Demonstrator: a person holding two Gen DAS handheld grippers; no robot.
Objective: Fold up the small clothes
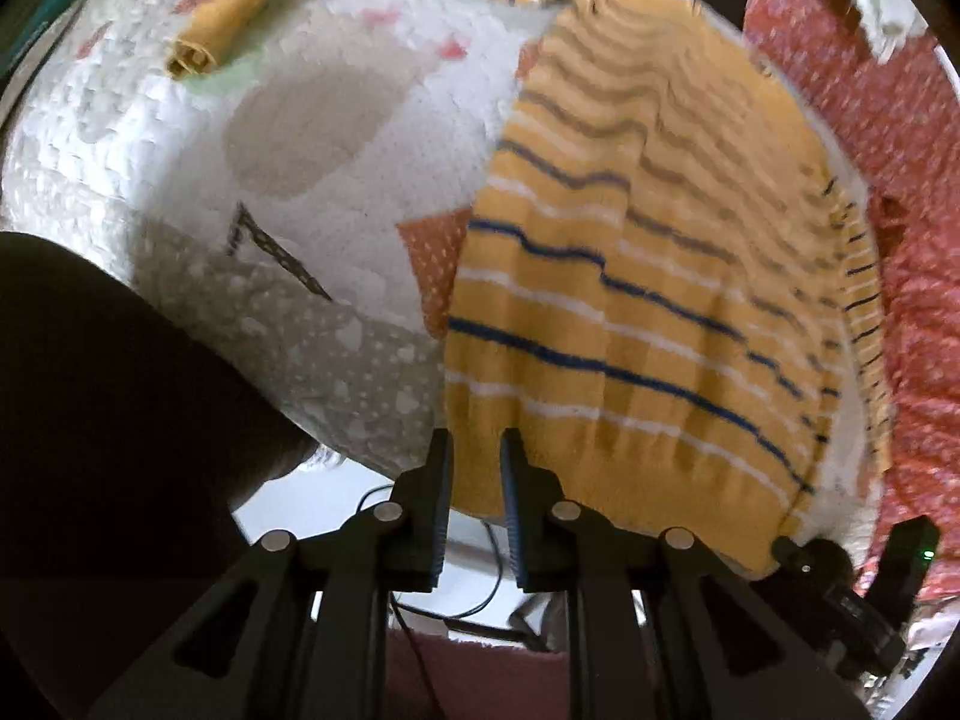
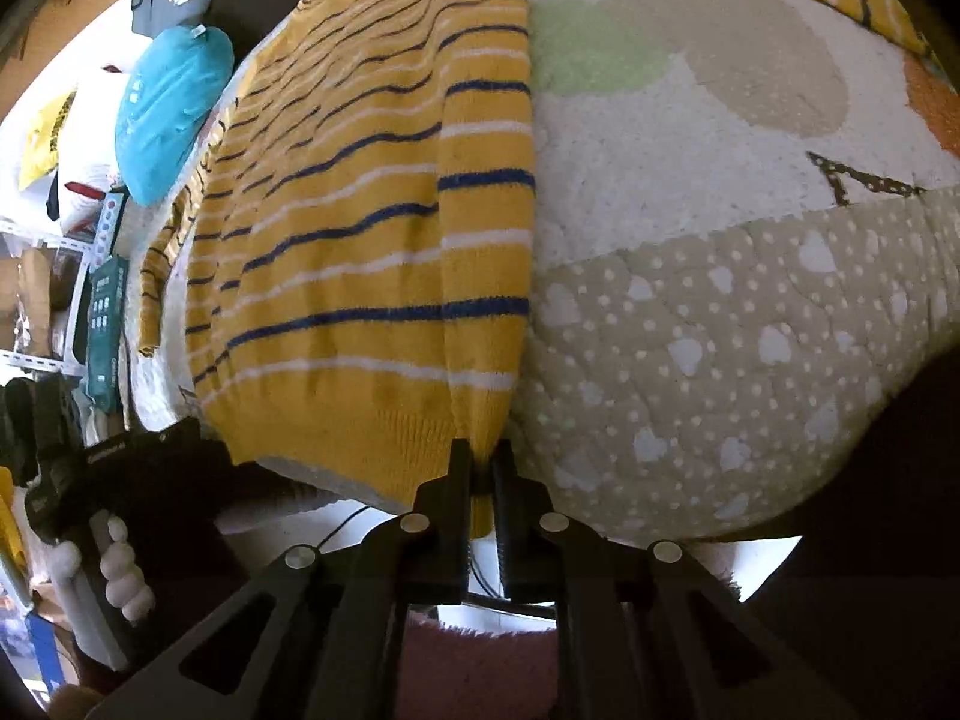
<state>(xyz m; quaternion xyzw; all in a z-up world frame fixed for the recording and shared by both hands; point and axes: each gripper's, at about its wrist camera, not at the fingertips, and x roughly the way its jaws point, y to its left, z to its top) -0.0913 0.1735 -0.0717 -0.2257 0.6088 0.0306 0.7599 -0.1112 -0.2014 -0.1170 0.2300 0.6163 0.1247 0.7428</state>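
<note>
A small yellow sweater (image 1: 636, 300) with blue and white stripes lies on a patterned quilted mat (image 1: 336, 138). My left gripper (image 1: 477, 450) is shut on the left corner of the sweater's hem, the knit pinched between its fingers. My right gripper (image 2: 483, 456) is shut on the right corner of the hem of the same sweater (image 2: 372, 228), where the side is folded inward. One sleeve (image 1: 234, 12) stretches away at the far end, its cuff rolled. The left gripper and the hand holding it show at the lower left of the right wrist view (image 2: 108, 480).
The mat (image 2: 720, 312) has grey dotted, white and beige patches. A red patterned cloth (image 1: 888, 168) lies to the right of the sweater. A teal cushion (image 2: 174, 108), boxes and shelves stand beyond the mat's left side. A cable runs on the floor below the mat's near edge.
</note>
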